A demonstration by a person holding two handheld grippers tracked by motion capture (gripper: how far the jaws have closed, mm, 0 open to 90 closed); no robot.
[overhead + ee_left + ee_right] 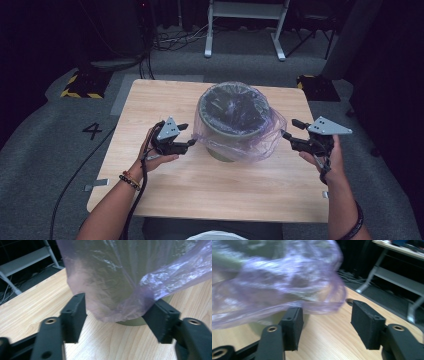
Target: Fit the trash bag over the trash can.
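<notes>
A thin purple plastic bag (239,131) lines a round bin (231,118) standing mid-table (165,185), its loose hem draped down the outside. The film looks light, soft and slippery, likely to tear; the hanging hem is the best place to pinch. The 2 grippers flank it: the left gripper (189,135) and right gripper (288,129) both stand apart, gripping nothing, hem hanging between their jaws.

Dim room, lit tabletop (165,195), glare on plastic bag (105,277), motion-blurred gripper views
</notes>
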